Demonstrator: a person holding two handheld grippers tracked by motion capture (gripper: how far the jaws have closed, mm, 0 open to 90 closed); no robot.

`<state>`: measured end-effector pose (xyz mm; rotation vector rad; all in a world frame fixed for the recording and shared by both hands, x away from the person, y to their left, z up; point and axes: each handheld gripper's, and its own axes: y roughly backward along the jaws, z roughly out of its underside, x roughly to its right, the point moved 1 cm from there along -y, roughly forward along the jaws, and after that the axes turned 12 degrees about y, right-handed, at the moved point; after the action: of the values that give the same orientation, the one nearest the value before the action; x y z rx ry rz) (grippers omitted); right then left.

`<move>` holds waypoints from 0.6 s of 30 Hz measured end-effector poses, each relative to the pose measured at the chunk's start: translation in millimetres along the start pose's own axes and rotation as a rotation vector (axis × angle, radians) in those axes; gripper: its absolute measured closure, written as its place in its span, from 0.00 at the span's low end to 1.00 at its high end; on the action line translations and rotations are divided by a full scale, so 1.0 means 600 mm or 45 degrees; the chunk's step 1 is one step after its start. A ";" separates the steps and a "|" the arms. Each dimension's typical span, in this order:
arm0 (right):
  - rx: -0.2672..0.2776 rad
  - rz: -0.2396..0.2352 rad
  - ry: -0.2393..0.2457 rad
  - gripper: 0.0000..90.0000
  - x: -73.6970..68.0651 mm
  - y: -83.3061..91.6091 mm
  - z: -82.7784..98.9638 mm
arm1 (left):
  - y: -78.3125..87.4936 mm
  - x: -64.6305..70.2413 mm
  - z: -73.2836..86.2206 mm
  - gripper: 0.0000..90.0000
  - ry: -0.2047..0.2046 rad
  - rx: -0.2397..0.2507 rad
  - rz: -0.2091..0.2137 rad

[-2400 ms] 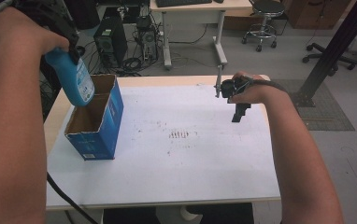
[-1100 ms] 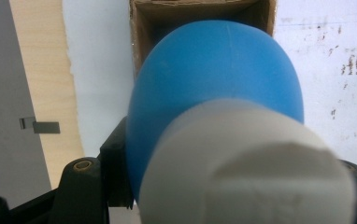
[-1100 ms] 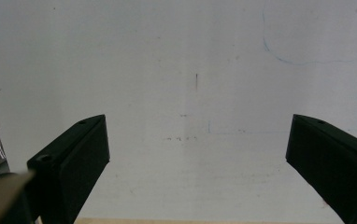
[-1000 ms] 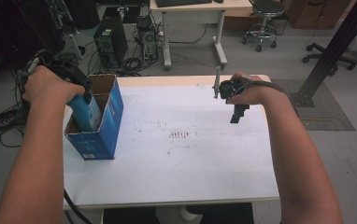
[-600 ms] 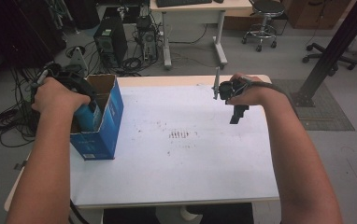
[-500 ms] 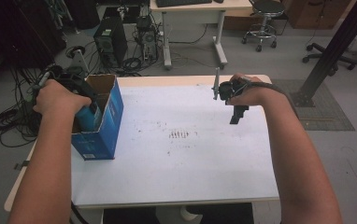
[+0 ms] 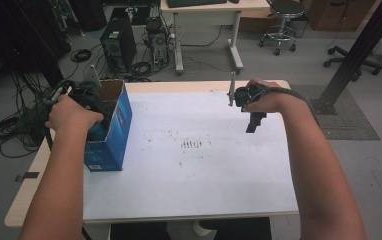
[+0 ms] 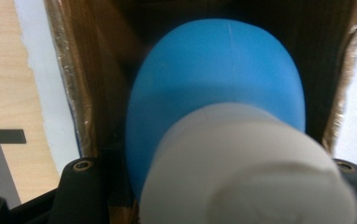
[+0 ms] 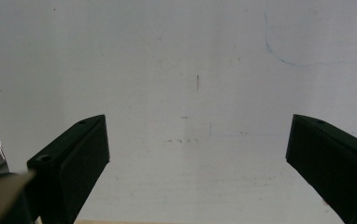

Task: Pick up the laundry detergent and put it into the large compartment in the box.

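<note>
With my left tongs (image 7: pixel 95 116) clamped on the blue bottle (image 8: pixel 214 79), already inside the blue box (image 7: pixel 116 127), I should lower straight before releasing; my right tongs (image 9: pixel 197 154) hang apart over the counter (image 7: pixel 194 170).

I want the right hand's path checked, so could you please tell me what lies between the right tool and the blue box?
In the high view, bare white table top with faint marks separates the right tool from the blue box.
</note>
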<state>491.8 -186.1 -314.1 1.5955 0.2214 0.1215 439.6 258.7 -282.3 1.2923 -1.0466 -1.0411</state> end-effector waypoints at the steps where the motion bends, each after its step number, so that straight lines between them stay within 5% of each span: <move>1: 0.000 0.000 0.000 0.07 0.000 0.000 0.000 | -0.003 0.000 0.000 0.42 -0.002 0.000 -0.002; 18: -0.007 -0.007 0.003 0.07 0.002 -0.005 -0.005 | -0.022 -0.001 -0.002 0.42 -0.010 -0.015 -0.016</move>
<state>492.4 -182.9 -317.0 1.5890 0.2269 0.1195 440.3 259.6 -295.4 1.2877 -1.0383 -1.0607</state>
